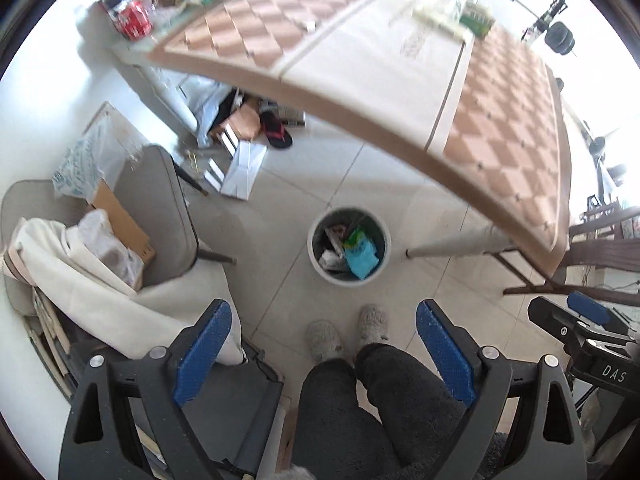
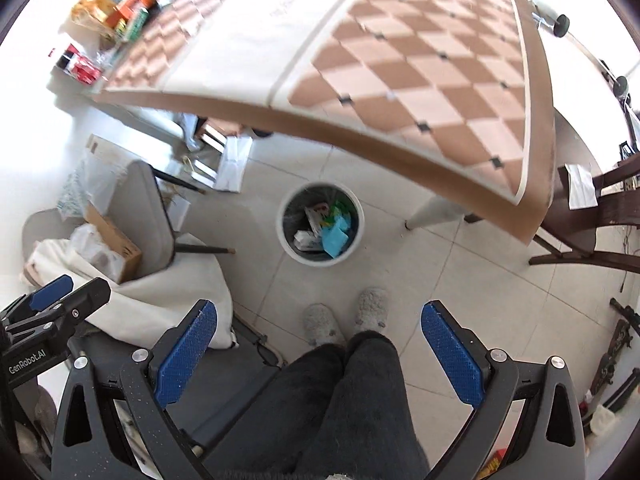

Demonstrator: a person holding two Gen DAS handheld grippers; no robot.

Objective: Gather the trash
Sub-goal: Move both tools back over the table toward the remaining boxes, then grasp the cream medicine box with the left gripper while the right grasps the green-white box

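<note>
A round white trash bin (image 1: 349, 280) (image 2: 322, 258) stands on the tiled floor under the table's edge, holding crumpled wrappers, one light blue (image 1: 360, 258) (image 2: 335, 240). My left gripper (image 1: 324, 320) hangs open above the floor, nothing between its blue pads (image 1: 204, 352). My right gripper (image 2: 320, 320) is open too and holds nothing. Each gripper's tip shows at the side of the other's view: the right gripper (image 1: 588, 312) and the left gripper (image 2: 52, 292). Both point down, short of the bin, over a person's slippered feet (image 1: 348, 332) (image 2: 344, 316).
A table with a checkered cloth (image 1: 400, 60) (image 2: 360, 60) fills the upper view, boxes and cans at its far left corner (image 1: 132, 20). A grey chair piled with cloth and a cardboard box (image 1: 120, 224) (image 2: 116, 244) stands left. Dark wooden chair (image 2: 600, 216) at right. Clutter lies under the table (image 1: 248, 128).
</note>
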